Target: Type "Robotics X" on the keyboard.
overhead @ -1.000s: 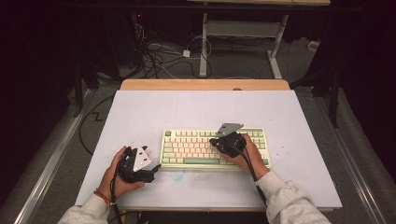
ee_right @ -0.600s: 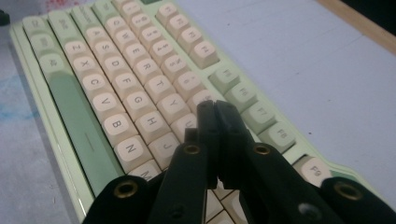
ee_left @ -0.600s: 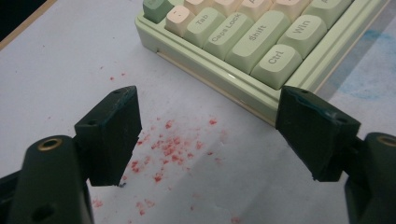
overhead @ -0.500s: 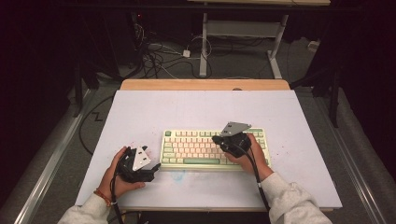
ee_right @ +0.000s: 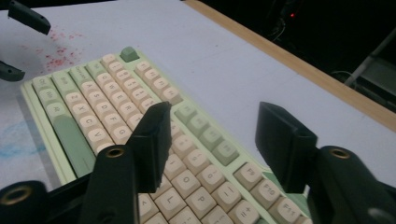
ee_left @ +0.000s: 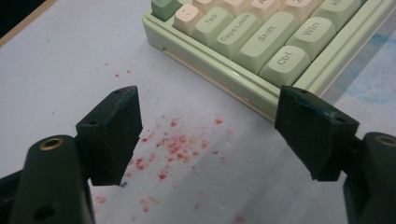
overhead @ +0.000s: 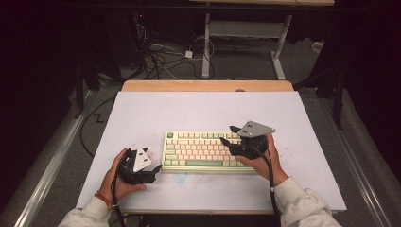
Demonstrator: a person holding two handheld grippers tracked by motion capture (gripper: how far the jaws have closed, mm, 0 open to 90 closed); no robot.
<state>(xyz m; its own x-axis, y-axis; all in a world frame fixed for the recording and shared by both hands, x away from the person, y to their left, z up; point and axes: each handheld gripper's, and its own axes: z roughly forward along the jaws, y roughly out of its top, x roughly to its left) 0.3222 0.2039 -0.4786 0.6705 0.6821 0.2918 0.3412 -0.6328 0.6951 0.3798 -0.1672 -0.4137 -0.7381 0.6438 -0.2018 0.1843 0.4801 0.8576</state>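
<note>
Keyboard (ee_left: 261, 42) mostly beyond frame edge

White table (overhead: 208, 109) with a wooden far edge — green keyboard (overhead: 198, 150), red specks (ee_left: 177, 144), blue smudge (overhead: 181, 178).

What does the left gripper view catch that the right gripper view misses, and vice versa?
Left gripper view alone: readable legends on the keyboard's corner keys, such as Ctrl and Shift, and the left gripper up close, open over red specks on the table.

Right gripper view alone: the keyboard's long run of keys, its space bar, the table's wooden edge, and the right gripper, open above the keys.

Shared: the green and cream keyboard, the white table, the red specks.
</note>
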